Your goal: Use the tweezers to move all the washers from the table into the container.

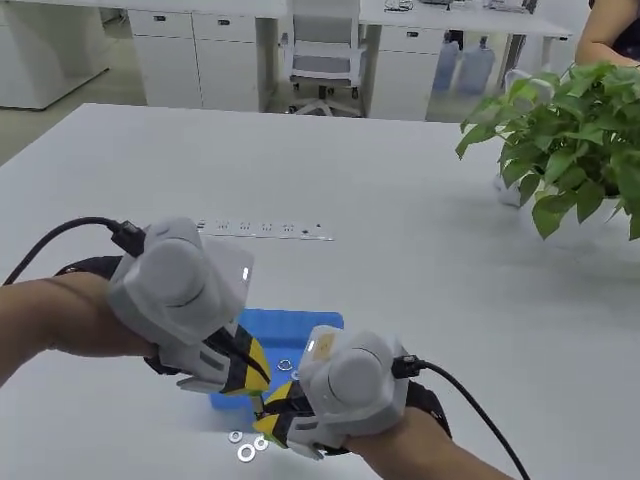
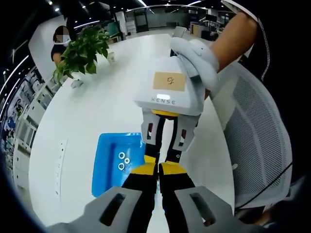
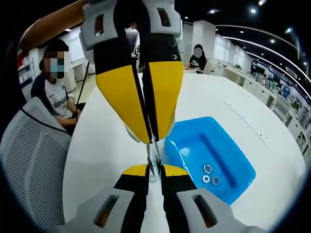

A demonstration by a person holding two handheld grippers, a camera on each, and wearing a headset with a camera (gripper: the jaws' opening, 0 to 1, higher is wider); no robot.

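— While the left hand-held gripper [image 2: 158, 169] and the right hand-held gripper [image 3: 155, 171] are sitting tip to tip low over the white surface [image 1: 380, 200], what is each one holding?

— Both are gripping the tweezers [image 3: 153, 158]. In the head view the left one is pointing in from 10 o'clock. Its yellow-tipped jaws are pressed together on the tweezers, and the thin metal prongs are sticking out past its tips. The right one is facing it from 5 o'clock, and its jaws are pinching those same prongs from either side.

— Where are the washers lying?

— A few loose washers [image 1: 246, 446] are lying on the surface at 6 o'clock of the blue container [image 1: 300, 325], just beside the right gripper's jaws. Three washers [image 3: 209, 175] are already resting on the container's floor. In the right gripper view the container is sitting at 3 o'clock of the tweezer tips, close by. Something small is showing right at those tips, but I cannot tell whether it is a washer.

— What else is showing?

— A leafy green plant [image 1: 570, 130] is standing on the surface at 2 o'clock in the head view, well apart from the work. An office chair [image 1: 325, 60] is standing beyond the far edge at 12 o'clock. A person's forearms are showing behind both grippers.
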